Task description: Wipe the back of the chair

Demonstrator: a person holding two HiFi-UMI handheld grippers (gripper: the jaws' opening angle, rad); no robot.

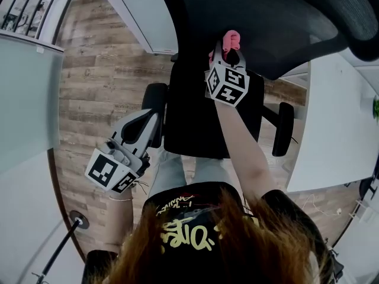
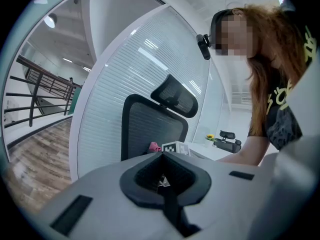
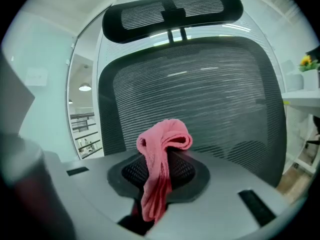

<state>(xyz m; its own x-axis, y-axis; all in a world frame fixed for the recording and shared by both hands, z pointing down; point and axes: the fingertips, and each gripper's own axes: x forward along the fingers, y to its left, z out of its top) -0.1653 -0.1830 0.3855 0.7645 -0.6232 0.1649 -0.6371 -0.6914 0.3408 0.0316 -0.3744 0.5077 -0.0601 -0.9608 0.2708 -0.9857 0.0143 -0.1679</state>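
1. Beside the left edge of the white table (image 1: 331, 129), in the head view, we see 1 black chair (image 1: 201, 117) on the wood floor (image 1: 100, 70). Its 2 armrests (image 1: 155, 96) flank the seat. The right gripper (image 1: 228, 49) reaches up to the lower part of the mesh chair back (image 1: 266, 22), clenched on 1 pink cloth (image 1: 231, 39). The left gripper (image 1: 145, 123) hangs low near the left armrest, well apart from the table.

2. In the left gripper view, the left gripper (image 2: 162, 181) has its jaws pressed together with nothing between them. Beyond it stand the chair (image 2: 150, 129), its 1 headrest (image 2: 175, 101) and a peek of the cloth (image 2: 154, 146).

3. In the right gripper view, the right gripper (image 3: 160, 179) pinches the cloth (image 3: 160, 159), whose bunched end flops forward toward the chair back (image 3: 210, 104). The headrest (image 3: 170, 11) is above, and a table (image 3: 302, 98) edge shows at the right. We cannot tell whether cloth and mesh touch.

4. We judge the wiping step to be in hand, low on the back. The next move calls for pressing the cloth flat against the mesh and sweeping across and upward, with the grip kept firm. In all we count 2 grippers, 1 cloth and 1 chair.
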